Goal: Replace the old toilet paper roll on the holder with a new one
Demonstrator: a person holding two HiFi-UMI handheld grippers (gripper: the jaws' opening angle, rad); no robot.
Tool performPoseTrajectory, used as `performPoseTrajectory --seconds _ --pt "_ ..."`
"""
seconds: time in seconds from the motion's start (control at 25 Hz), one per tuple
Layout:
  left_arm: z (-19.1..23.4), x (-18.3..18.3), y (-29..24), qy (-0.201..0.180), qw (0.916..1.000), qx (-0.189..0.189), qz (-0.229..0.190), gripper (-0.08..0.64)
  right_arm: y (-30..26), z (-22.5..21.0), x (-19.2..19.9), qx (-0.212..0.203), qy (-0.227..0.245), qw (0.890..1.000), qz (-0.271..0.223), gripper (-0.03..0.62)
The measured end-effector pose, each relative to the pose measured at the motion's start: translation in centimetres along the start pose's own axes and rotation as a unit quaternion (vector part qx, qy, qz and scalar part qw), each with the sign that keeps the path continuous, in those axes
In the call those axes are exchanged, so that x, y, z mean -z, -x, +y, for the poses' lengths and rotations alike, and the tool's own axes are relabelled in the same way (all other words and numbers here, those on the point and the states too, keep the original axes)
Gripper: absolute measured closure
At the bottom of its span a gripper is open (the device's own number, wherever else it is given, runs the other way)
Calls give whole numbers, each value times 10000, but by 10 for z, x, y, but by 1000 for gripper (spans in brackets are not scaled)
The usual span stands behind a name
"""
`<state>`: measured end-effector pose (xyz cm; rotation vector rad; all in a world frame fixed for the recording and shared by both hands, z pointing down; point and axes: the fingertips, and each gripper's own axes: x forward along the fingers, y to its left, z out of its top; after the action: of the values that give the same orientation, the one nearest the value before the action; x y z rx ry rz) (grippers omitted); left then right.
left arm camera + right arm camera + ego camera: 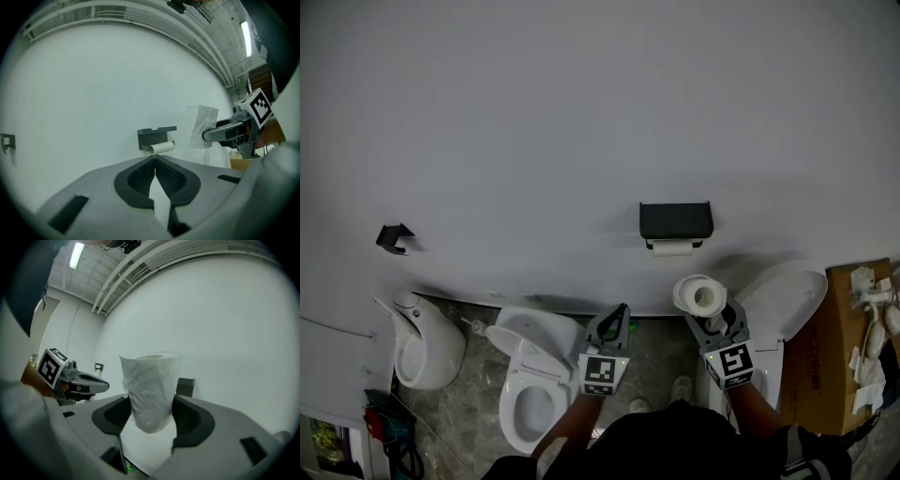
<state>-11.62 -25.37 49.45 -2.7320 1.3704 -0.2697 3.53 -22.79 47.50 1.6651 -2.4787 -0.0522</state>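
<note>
Your right tongs (151, 405) grasp new roll (150, 380); your left tongs (154, 158) clenched, empty; holder (156, 136) with old roll (161, 148) ahead of left tips.

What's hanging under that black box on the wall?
A thin, nearly used-up toilet paper roll sits right under the black holder, against the wall. Whatever carries the roll is covered by the paper, and the holder's inside cannot be seen.
</note>
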Motion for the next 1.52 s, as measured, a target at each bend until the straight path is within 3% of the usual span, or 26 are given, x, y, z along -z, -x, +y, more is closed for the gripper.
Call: performPoseTrajectory --seconds 0.44,0.6,0.68,0.76,0.92,1.12,1.24,1.32,1.52 --pt "-35 -12 -71 -636 9974 340 56 552 15 -68 26 360 -143 9990 240 327" --pt "-43 -16 -92 -1100 9935 276 89 551 13 -79 26 356 -170 9990 211 327" --pt "-44 -16 -103 -1541 9877 209 136 540 12 -84 28 351 -173 9990 211 327" --pt "-45 -14 -113 -2106 9772 151 216 458 11 -88 30 346 -190 9990 219 327" --pt "-55 -18 -131 -3111 9495 192 357 398 9 -96 34 360 -231 9988 231 327" --pt "-64 -3 -157 -4507 8899 241 663 366 6 -107 34 364 -247 9989 170 327" --pt "-62 2 -168 -5013 8617 167 775 365 8 -113 33 374 -252 9989 155 327" --pt "-60 5 -175 -5190 8501 124 889 360 9 -116 34 383 -252 9988 160 327" --pt "-59 5 -186 -5442 8330 3 1002 359 8 -121 34 357 -211 9990 189 327"
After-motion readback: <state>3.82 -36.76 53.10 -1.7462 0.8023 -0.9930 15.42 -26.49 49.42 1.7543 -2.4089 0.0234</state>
